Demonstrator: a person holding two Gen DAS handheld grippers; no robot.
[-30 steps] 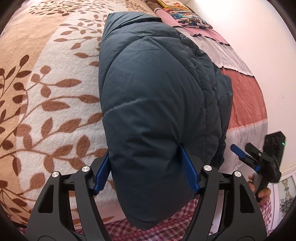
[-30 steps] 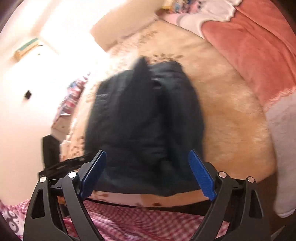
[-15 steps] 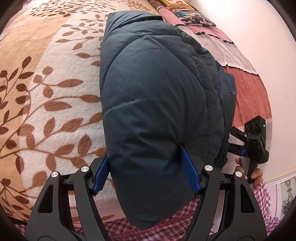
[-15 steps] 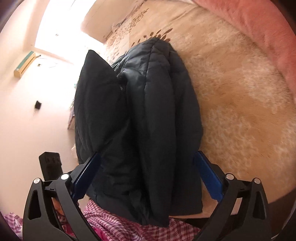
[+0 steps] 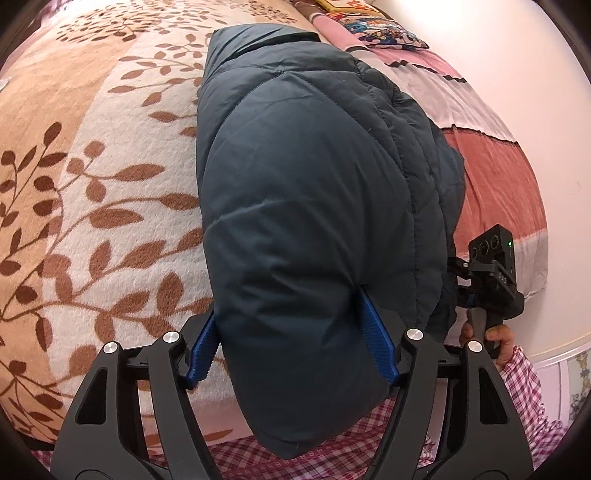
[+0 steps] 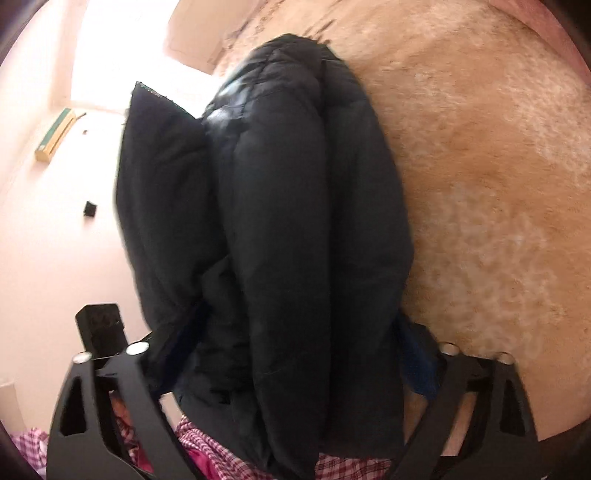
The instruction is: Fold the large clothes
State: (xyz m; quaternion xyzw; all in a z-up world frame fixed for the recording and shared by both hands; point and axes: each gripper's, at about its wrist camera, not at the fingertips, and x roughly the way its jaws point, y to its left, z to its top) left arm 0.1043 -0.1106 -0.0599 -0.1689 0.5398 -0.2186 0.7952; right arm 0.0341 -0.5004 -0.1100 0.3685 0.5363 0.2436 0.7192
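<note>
Dark navy quilted puffer jacket (image 5: 317,206): smooth synthetic shell, slight sheen, stitched channels. Cream-and-brown leaf-print fleece blanket (image 5: 92,192), left of frame: fuzzy matt pile. Left gripper (image 5: 291,343): matt black plastic arms, ribbed blue pads, shiny metal bolts. Red-white checked woven cloth (image 5: 332,458), bottom edge.

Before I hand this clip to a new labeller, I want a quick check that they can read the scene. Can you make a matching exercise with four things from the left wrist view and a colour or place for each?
Things:
1. padded jacket
2. blanket
3. checked fabric
4. pillow

Descriptions:
a. red and white, at the near bottom edge
b. cartoon print, at the far end by the wall
c. dark navy, folded into a puffy bundle
d. cream and tan with brown leaves, spread under the bundle

Pairs: 1-c, 2-d, 3-a, 4-b
</note>
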